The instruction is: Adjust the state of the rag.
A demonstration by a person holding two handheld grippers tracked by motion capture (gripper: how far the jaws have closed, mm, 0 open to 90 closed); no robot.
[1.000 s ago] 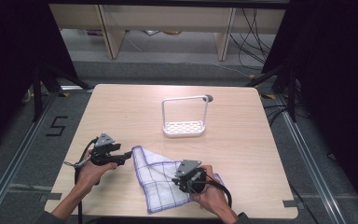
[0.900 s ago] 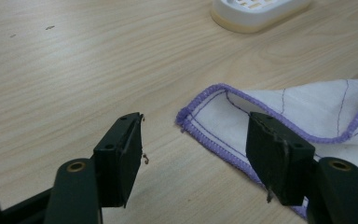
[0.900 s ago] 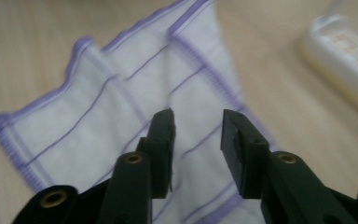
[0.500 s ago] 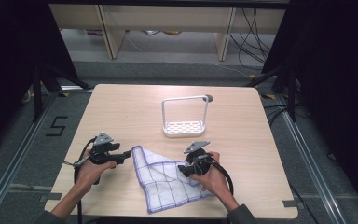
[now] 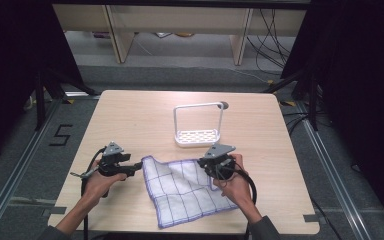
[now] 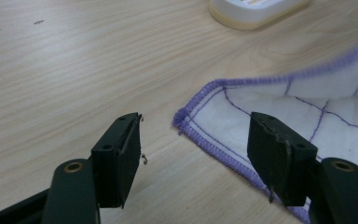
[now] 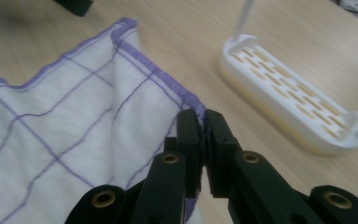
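A white woven cloth with thin purple check lines and a purple stitched hem (image 5: 187,189) is spread on the pale wood-grain surface (image 5: 135,120), between the 2 grippers.

The right gripper (image 5: 214,167) is seen in the high view at the cloth's far right edge, carried by the person's right hand (image 5: 235,186). In the right gripper view its 2 black jaws are pressed together on the purple hem, which is pinched between the pads. These jaws have just been closing, with the cloth edge between them. The fabric is drawn up at the grip into a soft fold and falls away to the left of the jaws, its check lines running off toward the lower left. Just beyond the jaws and to their right, a white plastic slotted tray with a tall white wire handle (image 7: 284,95) stands on the surface, apart from the cloth.

The left gripper (image 5: 132,167) is held by the left hand (image 5: 100,182) at the cloth's left corner. In the left gripper view its 2 black jaws are held wide apart and nothing is gripped. The rounded hemmed corner of the cloth (image 6: 182,119) lies flat on the surface ahead of the gap between them. The right-hand jaw hangs over the hem; whether it touches the cloth cannot be told. The left-hand jaw stands over bare wood. The base of the white tray is seen far ahead of these jaws, well apart from them.
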